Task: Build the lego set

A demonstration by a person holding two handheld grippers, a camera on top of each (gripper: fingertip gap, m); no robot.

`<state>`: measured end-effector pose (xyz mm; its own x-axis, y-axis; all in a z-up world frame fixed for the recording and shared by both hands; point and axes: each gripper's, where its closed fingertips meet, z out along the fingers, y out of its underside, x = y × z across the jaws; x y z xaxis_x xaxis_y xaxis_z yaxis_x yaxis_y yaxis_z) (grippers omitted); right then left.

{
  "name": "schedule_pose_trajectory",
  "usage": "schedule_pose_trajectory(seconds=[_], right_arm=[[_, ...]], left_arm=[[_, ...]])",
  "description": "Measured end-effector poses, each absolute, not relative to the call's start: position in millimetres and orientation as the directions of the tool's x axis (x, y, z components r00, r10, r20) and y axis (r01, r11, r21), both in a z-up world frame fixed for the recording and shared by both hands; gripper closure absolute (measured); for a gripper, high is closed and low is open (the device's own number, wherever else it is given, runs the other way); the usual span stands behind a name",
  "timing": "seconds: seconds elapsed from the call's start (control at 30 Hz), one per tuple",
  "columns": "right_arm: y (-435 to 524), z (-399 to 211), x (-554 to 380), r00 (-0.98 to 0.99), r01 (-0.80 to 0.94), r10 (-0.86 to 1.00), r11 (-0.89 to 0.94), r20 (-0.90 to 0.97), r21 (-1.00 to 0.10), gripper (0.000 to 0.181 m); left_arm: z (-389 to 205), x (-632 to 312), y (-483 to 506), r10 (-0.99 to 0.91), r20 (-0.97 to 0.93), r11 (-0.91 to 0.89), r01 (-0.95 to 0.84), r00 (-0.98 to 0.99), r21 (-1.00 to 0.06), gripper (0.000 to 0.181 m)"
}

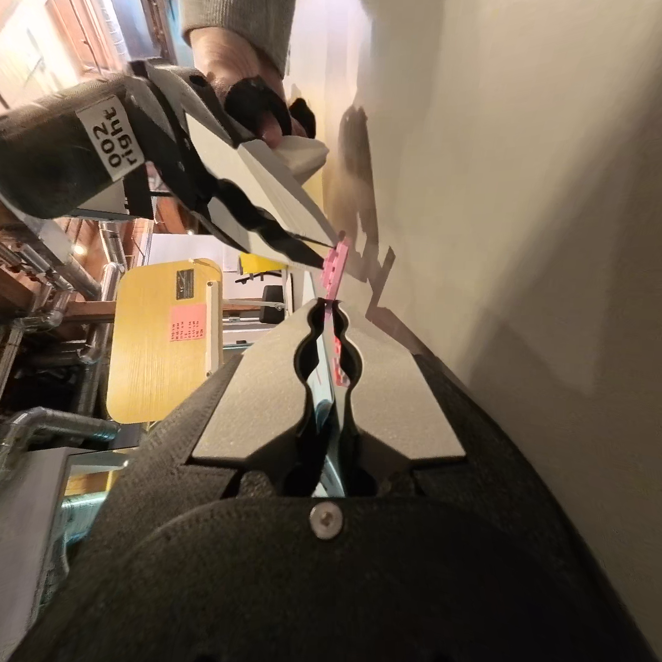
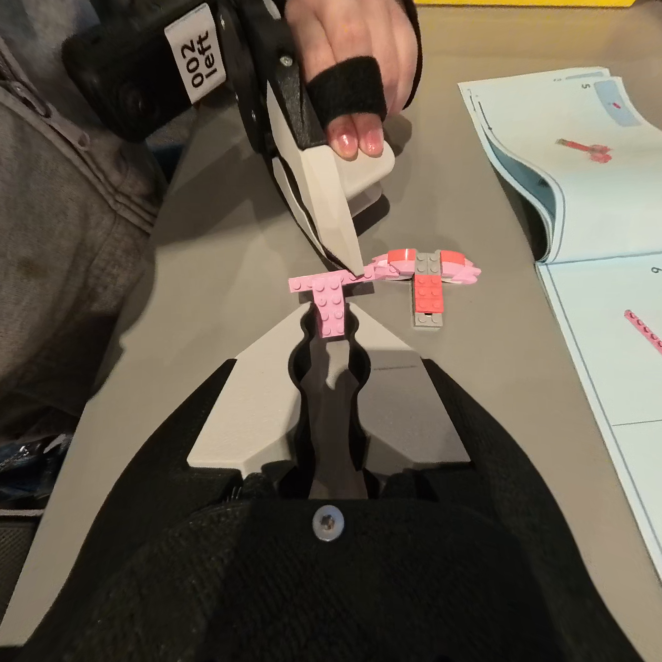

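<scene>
A pink T-shaped lego piece (image 2: 324, 286) is held just above the grey table (image 2: 215, 222). It is a long thin plate with a 2x4 pink plate (image 2: 331, 315) pressed across it. My right gripper (image 2: 329, 308) is shut on the 2x4 plate. My left gripper (image 2: 358, 274) comes down from above and is shut on the long plate's right end. In the left wrist view the pink piece (image 1: 336, 272) shows edge-on between my left gripper (image 1: 331, 303) and my right gripper (image 1: 322, 259).
A red, grey and pink lego assembly (image 2: 428, 283) lies on the table just right of the held piece. An open light-blue instruction booklet (image 2: 591, 233) lies at the right. A person's grey garment (image 2: 53, 250) is at the left. A yellow box edge (image 2: 501, 3) is at the back.
</scene>
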<state>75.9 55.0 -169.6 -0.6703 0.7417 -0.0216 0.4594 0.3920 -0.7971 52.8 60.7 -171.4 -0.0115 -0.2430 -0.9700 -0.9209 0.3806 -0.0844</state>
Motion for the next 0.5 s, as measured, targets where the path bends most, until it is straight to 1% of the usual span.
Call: schedule_pose_trajectory(seconds=[0.2,0.33,0.5], right_arm=[[53,-175,75,-0.664,0.468,0.746,0.369,-0.044,-0.803,0.167],[55,-180,78,-0.652,0.486,0.756,0.358,-0.057,-0.797,0.167],[56,-181,79,-0.635,0.491,0.770,0.338,-0.064,-0.803,0.167]], left_arm=[[-178,56,60,-0.311,-0.950,0.379,-0.920,-0.028,-0.097,0.178],[-182,61,61,-0.341,-0.937,0.381,-0.922,-0.074,-0.066,0.178],[-184,67,63,-0.359,-0.929,0.389,-0.919,-0.091,-0.061,0.178]])
